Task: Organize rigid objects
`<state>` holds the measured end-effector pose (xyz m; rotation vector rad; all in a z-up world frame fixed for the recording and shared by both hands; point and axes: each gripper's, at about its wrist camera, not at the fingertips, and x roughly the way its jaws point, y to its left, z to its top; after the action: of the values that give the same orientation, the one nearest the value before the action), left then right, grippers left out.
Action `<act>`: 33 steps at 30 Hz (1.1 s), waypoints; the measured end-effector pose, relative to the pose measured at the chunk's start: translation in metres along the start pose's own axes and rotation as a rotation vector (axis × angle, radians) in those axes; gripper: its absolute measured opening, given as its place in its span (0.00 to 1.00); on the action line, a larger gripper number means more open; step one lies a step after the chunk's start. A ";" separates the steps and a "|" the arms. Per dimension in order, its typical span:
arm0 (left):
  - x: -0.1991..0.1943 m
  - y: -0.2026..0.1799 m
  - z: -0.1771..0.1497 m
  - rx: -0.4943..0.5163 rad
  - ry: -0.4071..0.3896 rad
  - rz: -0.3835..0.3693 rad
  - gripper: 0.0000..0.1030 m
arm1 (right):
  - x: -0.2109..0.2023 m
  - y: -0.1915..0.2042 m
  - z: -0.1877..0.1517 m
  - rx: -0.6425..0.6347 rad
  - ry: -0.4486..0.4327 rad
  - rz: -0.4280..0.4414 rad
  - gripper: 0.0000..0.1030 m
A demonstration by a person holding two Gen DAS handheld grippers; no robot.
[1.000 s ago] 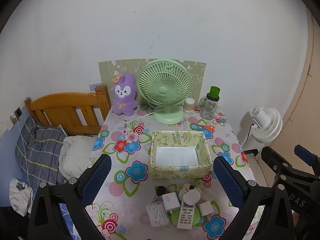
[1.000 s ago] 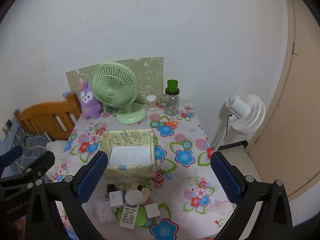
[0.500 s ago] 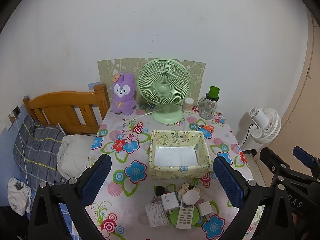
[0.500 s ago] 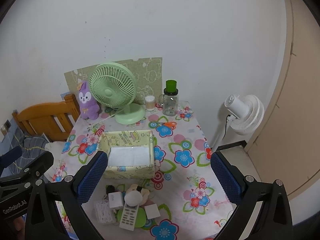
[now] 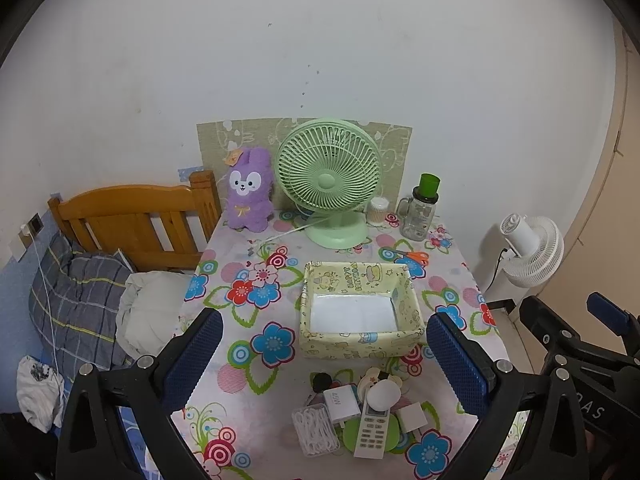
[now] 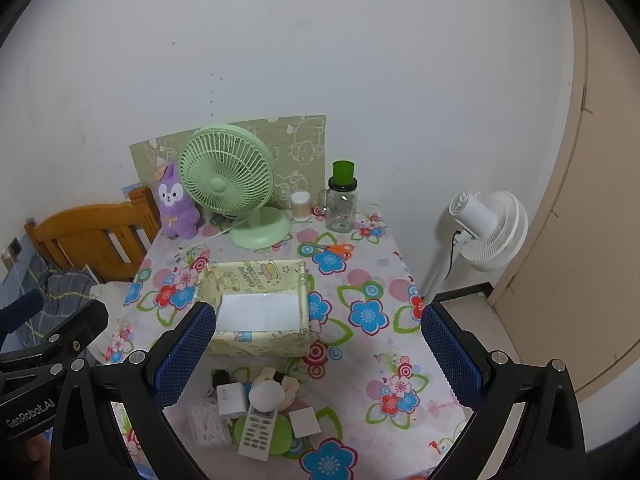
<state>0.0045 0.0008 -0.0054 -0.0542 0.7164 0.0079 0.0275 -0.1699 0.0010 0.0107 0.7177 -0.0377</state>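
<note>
Both tools are being held high above the bench [image 5: 240, 312], the left tool [image 5: 320, 352] and right tool [image 6: 316, 344] spread wide and carrying nothing. Since a second ago the view is barely being shifted, so nothing is being sorted yet. The clutter [image 5: 360, 412], apparently a remote and chargers, is lying just before the empty box [image 5: 360, 344]
</note>
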 end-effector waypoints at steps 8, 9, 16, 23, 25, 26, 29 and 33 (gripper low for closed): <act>0.000 -0.001 0.002 0.003 -0.003 -0.004 1.00 | -0.001 0.000 0.000 0.002 -0.004 -0.004 1.00; 0.000 0.000 0.002 0.003 -0.002 -0.004 1.00 | -0.001 0.000 0.000 0.002 -0.005 -0.003 1.00; 0.000 -0.001 0.002 0.011 -0.007 -0.006 1.00 | -0.003 0.000 -0.001 0.007 -0.013 -0.003 1.00; -0.002 -0.002 0.002 0.013 -0.013 -0.004 1.00 | -0.004 -0.002 -0.002 0.007 -0.020 -0.003 1.00; -0.001 -0.003 0.001 0.013 -0.014 -0.002 1.00 | -0.004 -0.002 -0.002 0.007 -0.020 -0.003 1.00; -0.001 -0.003 0.001 0.013 -0.013 -0.003 1.00 | -0.004 -0.002 -0.002 0.006 -0.020 -0.003 1.00; -0.002 -0.003 0.001 0.013 -0.014 -0.002 1.00 | -0.004 -0.002 -0.001 0.005 -0.021 -0.001 1.00; 0.000 0.000 0.001 -0.002 -0.004 -0.018 1.00 | -0.001 -0.003 0.003 0.005 -0.019 0.005 1.00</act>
<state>0.0055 0.0013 -0.0050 -0.0624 0.7118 -0.0087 0.0285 -0.1731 0.0034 0.0164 0.6987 -0.0351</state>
